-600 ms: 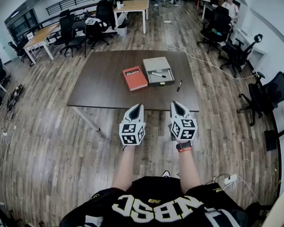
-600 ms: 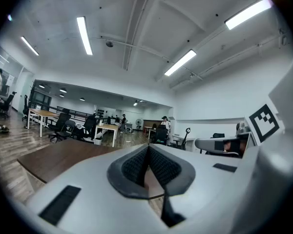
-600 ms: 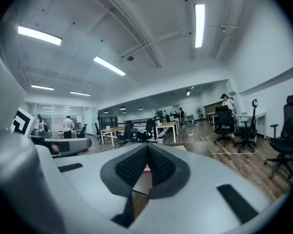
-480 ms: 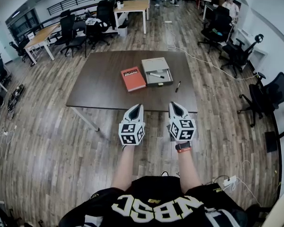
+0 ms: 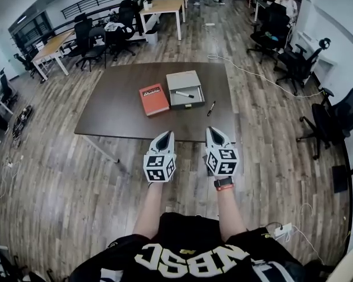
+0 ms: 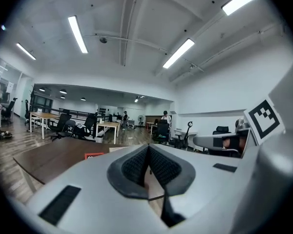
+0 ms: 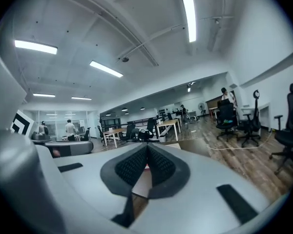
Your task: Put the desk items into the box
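A dark brown table (image 5: 123, 113) stands ahead of me. On it lie a red book (image 5: 153, 99), an open grey box (image 5: 185, 89) with a white marker (image 5: 185, 95) inside, and a black pen (image 5: 211, 108) to the right of the box. My left gripper (image 5: 167, 136) and right gripper (image 5: 212, 131) hover side by side at the table's near edge, both shut and empty. In the left gripper view (image 6: 149, 156) and the right gripper view (image 7: 147, 155) the jaw tips meet with nothing between them.
Black office chairs (image 5: 294, 63) stand to the right and several more sit behind the table near light wooden desks (image 5: 162, 7). A white cable (image 5: 253, 75) runs across the wood floor at the right. A person (image 5: 285, 2) sits at the far right.
The table and its items have shifted left and slightly nearer in the head view. Both grippers stay shut and have drifted a little left, holding the same side-by-side pose.
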Action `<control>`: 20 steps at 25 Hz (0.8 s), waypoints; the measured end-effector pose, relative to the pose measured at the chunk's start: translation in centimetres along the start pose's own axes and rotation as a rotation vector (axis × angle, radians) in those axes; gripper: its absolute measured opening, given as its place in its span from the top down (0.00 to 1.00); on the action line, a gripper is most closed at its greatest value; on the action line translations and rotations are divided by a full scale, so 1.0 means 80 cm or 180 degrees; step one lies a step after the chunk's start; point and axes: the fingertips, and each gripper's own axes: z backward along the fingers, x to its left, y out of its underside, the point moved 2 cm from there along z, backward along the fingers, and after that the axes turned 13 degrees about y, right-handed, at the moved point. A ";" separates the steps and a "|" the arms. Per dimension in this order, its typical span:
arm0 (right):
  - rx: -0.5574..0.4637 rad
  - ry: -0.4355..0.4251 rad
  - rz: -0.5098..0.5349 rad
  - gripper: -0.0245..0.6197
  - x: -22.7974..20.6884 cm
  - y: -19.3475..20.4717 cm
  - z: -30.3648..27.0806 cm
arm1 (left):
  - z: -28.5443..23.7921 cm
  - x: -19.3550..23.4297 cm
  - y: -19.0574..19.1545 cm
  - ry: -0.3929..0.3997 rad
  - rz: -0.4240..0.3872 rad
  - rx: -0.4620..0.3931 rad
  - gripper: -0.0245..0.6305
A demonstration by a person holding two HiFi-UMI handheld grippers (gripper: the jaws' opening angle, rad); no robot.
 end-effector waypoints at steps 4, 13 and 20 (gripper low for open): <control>0.0097 0.0001 -0.0137 0.95 -0.031 0.022 -0.012 | -0.017 -0.013 0.024 -0.0009 -0.0032 0.0121 0.94; 0.0221 0.0042 -0.0257 0.95 -0.040 0.023 -0.090 | -0.112 0.030 0.023 0.0173 0.0040 0.0128 0.94; 0.0106 0.0355 0.0083 0.95 -0.051 -0.027 -0.188 | -0.217 0.119 -0.010 0.0355 0.0056 0.0078 0.94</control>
